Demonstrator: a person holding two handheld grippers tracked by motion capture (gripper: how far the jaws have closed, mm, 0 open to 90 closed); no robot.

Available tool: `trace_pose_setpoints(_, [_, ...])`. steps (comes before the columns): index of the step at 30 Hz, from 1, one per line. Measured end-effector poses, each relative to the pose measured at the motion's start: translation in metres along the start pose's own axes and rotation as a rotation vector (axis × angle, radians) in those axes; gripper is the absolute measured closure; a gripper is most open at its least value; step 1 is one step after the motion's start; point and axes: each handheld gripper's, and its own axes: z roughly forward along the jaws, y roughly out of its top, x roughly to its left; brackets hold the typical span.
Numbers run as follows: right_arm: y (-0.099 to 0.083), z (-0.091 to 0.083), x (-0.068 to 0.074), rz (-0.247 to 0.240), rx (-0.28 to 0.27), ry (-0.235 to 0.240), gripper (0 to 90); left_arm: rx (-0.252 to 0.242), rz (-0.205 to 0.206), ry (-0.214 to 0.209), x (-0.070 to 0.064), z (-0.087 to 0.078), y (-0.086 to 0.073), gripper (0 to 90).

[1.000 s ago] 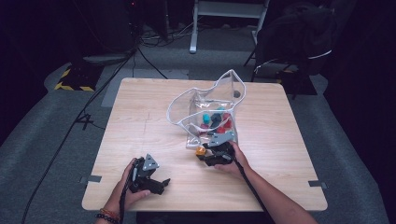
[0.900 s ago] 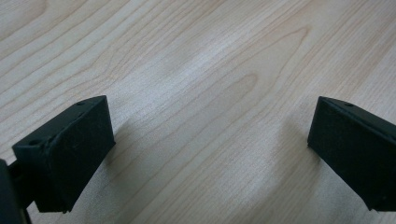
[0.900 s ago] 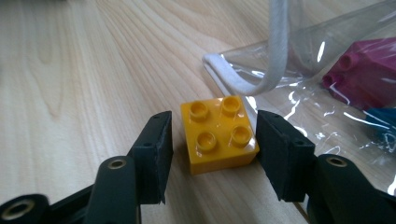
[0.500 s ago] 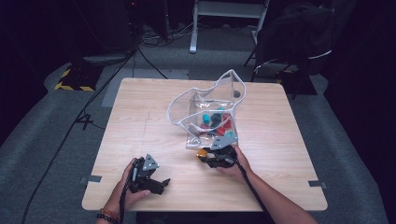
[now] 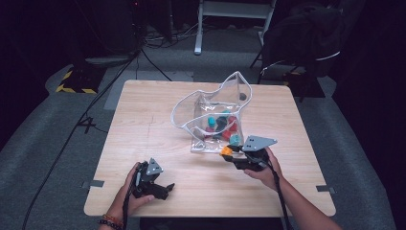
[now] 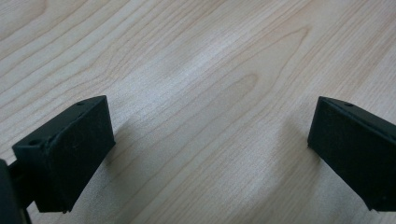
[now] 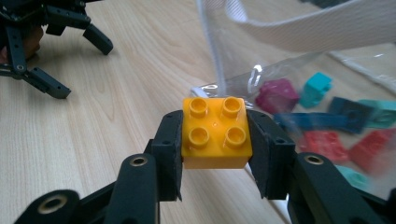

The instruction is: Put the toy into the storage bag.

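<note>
A clear plastic bag (image 5: 210, 112) stands open in the middle of the wooden table (image 5: 158, 115), with several red, teal and blue bricks (image 7: 327, 121) inside. My right gripper (image 5: 229, 155) sits at the bag's near right corner, shut on an orange four-stud brick (image 7: 215, 133) held a little above the table beside the bag's white-edged mouth (image 7: 299, 35). My left gripper (image 5: 163, 188) rests near the front left edge, open, its black fingers (image 6: 65, 154) wide apart over bare wood. The left gripper (image 7: 65, 56) also appears at the upper left of the right gripper view.
Beyond the table's far edge there are a white stand (image 5: 230, 24), cables on the grey floor and a dark chair (image 5: 301, 43) at the back right. Black-and-yellow tape (image 5: 74, 88) marks the floor at left.
My right gripper with the orange brick has shifted slightly near the bag's front corner. The left gripper has stayed where it was.
</note>
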Motion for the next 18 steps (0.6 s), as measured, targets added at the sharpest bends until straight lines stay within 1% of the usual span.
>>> trace_pose_setpoints(2, [0.003,-0.01,-0.002,-0.003,-0.006,-0.009,59.2,-0.001,0.0,-0.001,0.0,0.0,0.0,0.6])
trace_pose_setpoints(5, [0.009,-0.023,-0.006,-0.01,-0.016,-0.036,59.2,-0.001,0.001,-0.001,0.0,0.0,0.0,0.6])
trace_pose_setpoints(9, [0.018,-0.041,-0.013,0.008,-0.048,-0.051,59.2,0.0,0.0,0.0,0.0,0.0,0.0,0.6])
trace_pose_setpoints(11, [0.023,-0.049,-0.016,0.016,-0.054,-0.06,59.2,0.0,0.0,0.0,0.0,0.0,0.0,0.5])
trace_pose_setpoints(14, [0.029,-0.058,-0.02,0.015,-0.073,-0.057,59.2,0.0,0.001,0.0,0.0,0.0,0.0,0.5])
trace_pose_setpoints(18, [0.037,-0.066,-0.023,0.006,-0.084,-0.076,59.2,0.0,0.0,0.0,0.0,0.0,0.0,0.5])
